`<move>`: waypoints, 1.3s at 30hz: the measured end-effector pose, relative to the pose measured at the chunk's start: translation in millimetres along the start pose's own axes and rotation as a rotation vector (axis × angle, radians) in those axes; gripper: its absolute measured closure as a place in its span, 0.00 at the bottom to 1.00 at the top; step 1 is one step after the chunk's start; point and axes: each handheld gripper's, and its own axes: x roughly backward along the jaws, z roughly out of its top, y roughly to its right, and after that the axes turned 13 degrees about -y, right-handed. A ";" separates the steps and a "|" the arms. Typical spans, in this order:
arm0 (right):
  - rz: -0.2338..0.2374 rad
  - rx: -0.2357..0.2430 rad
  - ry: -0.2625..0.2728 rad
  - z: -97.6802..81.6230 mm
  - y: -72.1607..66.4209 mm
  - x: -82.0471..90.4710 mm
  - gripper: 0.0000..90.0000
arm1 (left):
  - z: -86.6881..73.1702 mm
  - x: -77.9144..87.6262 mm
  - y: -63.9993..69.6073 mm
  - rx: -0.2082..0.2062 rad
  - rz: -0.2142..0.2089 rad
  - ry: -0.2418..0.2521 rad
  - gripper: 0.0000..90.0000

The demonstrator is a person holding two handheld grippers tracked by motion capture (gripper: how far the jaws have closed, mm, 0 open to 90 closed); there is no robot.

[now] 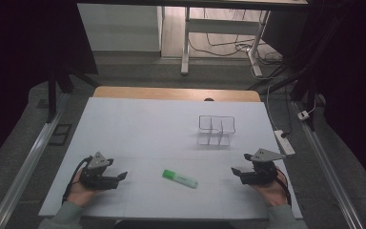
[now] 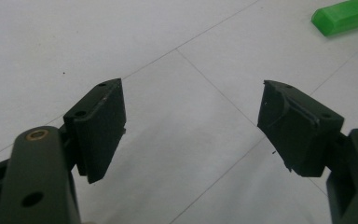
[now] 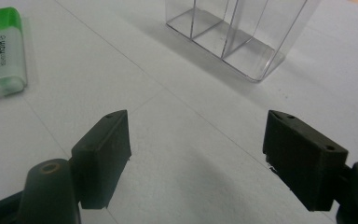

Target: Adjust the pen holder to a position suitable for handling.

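Note:
A green highlighter with a pale body lies flat on the white table top, between the two hands. It appears at the top right of the left gripper view and at the top left of the right gripper view. A clear plastic organiser with several compartments stands upright farther back, right of centre. My left gripper rests at the near left, jaws wide apart over bare table. My right gripper rests at the near right, open, with nothing between its jaws.
The white sheet covers a wooden table whose far edge shows at the back. A power strip and cable lie beside the table's right edge. Desk legs and cables stand on the floor beyond.

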 end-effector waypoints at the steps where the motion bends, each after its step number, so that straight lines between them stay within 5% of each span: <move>1: 0.005 -0.003 -0.001 -0.1 0.4 -0.3 0.26 | 0.0 0.0 0.0 0.000 0.000 0.000 0.26; 27: 0.014 -0.033 -0.007 -0.6 2.5 -2.7 0.29 | 6.0 -1.9 -2.4 -0.018 -0.012 0.014 0.26; 39: 0.017 -0.071 0.001 15.6 10.3 -1.0 0.30 | 5.7 -1.1 -2.8 -0.011 0.006 0.016 0.25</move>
